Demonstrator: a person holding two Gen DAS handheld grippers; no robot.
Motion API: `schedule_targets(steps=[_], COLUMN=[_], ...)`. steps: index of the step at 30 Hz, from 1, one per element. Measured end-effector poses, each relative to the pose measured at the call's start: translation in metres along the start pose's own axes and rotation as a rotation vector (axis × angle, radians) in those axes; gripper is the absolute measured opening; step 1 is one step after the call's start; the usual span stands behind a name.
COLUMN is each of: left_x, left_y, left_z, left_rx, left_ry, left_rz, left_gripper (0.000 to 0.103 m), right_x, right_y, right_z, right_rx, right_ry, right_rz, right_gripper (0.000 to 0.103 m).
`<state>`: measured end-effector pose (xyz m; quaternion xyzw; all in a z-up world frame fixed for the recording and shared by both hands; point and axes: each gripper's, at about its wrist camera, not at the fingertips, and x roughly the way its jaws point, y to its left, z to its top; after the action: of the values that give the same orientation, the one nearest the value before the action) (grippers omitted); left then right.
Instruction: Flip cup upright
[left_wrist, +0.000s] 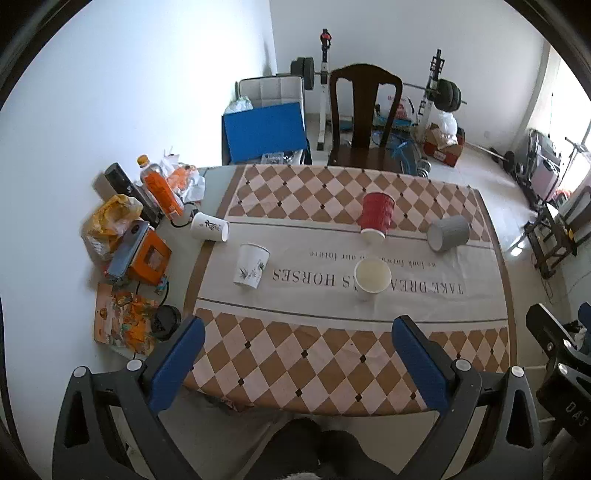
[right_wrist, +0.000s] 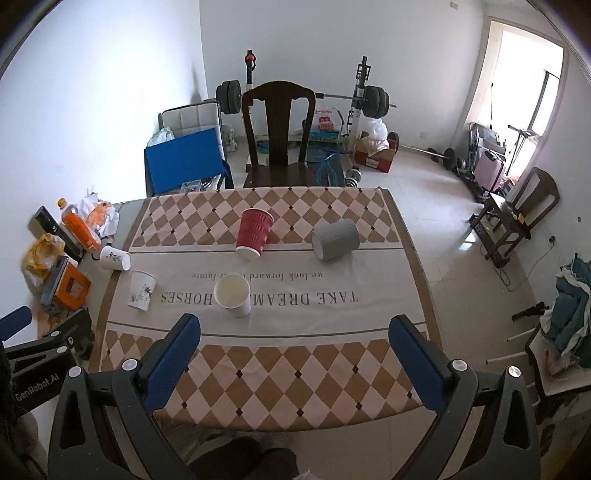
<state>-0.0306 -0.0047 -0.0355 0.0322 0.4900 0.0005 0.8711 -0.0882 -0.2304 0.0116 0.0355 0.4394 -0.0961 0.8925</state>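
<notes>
A: Five cups sit on the counter, on a cloth of brown and cream diamonds with a pale printed band across the middle. Beyond the far edge stands a dark wooden chair, then a barbell rack against a white wall, with a blue box to the left on the tiled floor.

B: What crowds the cups?

A: Clutter at the counter's left edge: an orange bottle, a yellow bag, an orange box. The cups themselves are well apart.

B: Which ones are down?

A: The red cup lies tilted, long axis running front to back, mouth towards the cameras. The grey cup lies on its side, its end facing left and near. The small white cup lies at the cloth's left edge, mouth to the right. The printed white cup and the plain cream cup stand with their mouths up.

B: And the tools?

A: The left tool and right tool are both spread wide, holding nothing, above the near edge.
</notes>
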Motion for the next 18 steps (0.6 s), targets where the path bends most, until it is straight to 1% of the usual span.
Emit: schedule_targets(steps=[6, 18], left_x=[-0.012, -0.012], left_y=[0.000, 0.000], left_z=[-0.002, -0.002], left_rx=[-0.005, -0.005], left_ry=[-0.016, -0.014], left_rz=[0.001, -0.002], left_gripper=[0.103, 0.103], right_x=[-0.011, -0.016], right_y=[-0.001, -0.001], right_z=[0.002, 0.005], right_rx=[-0.005, -0.011], right_ry=[-0.016, -0.011], right_rz=[0.006, 0.019], right_gripper=[0.103, 0.103])
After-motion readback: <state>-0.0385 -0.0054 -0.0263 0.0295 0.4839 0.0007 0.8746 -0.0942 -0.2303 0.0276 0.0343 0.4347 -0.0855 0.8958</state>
